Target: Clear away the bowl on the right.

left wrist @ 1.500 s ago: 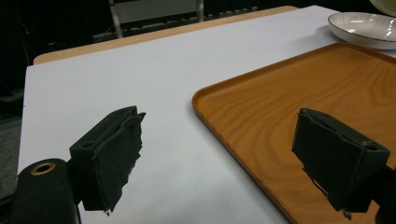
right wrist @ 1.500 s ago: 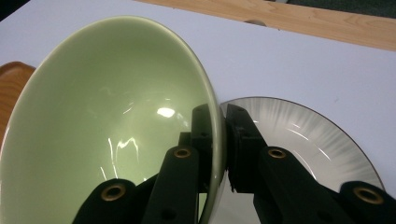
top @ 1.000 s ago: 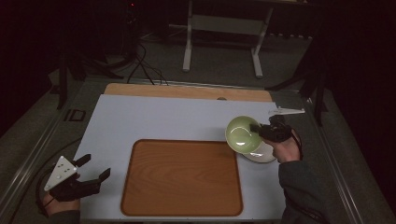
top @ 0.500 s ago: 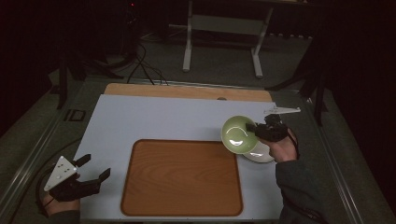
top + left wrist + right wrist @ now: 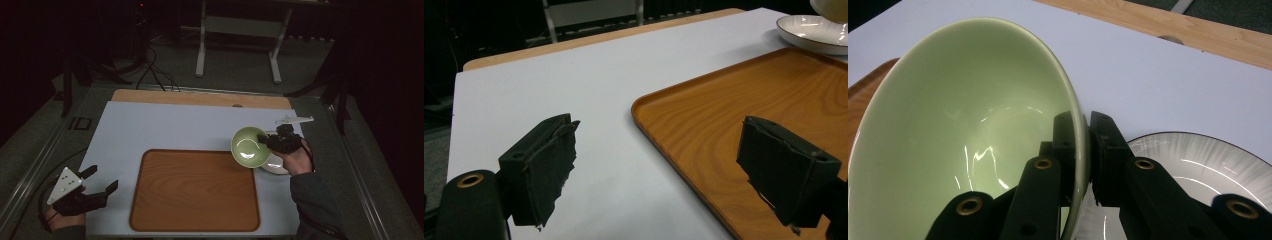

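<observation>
A pale green bowl hangs tilted above the table, its rim pinched by my right gripper, one jaw inside the bowl and one outside. Under and just right of it rests a white plate with a dark rim. A wooden tray lies empty at the front centre, its right edge near the bowl. My left gripper hovers open at the front left corner, its jaws wide apart, nothing between them.
A white mat covers the wooden table top. Cables and a metal stand occupy the dark floor beyond the far edge. A metal rail runs along the left side.
My right gripper has carried the green bowl a little to the left, toward the tray's right edge, off the white plate. The left gripper stays still.
</observation>
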